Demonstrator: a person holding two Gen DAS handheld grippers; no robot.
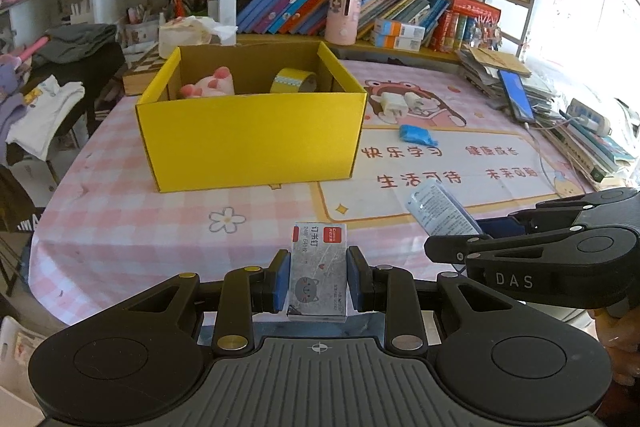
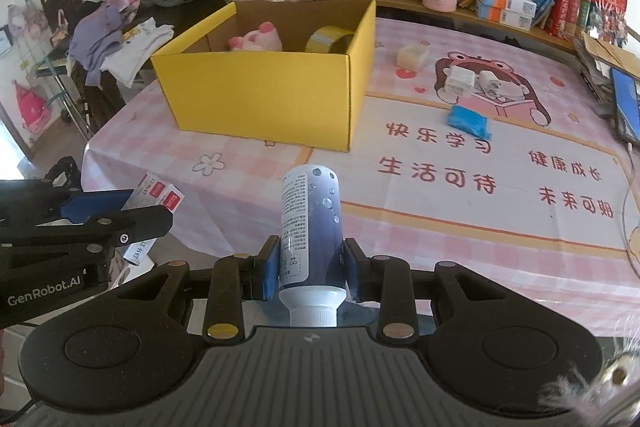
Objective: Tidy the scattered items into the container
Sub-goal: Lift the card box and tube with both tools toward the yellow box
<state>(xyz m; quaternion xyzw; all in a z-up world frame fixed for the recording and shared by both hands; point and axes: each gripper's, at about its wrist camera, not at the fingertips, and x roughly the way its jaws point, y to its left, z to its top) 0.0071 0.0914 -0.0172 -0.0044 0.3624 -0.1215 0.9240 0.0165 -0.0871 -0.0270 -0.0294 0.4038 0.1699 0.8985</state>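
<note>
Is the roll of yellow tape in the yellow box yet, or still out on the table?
In. The yellow tape roll sits inside the yellow box, near its right wall, beside the pink plush toy.

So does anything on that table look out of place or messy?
A few things lie loose on the table outside the yellow box: a crumpled blue packet, two white plugs and a small pale cube. Nothing looks spilled or broken.
</note>
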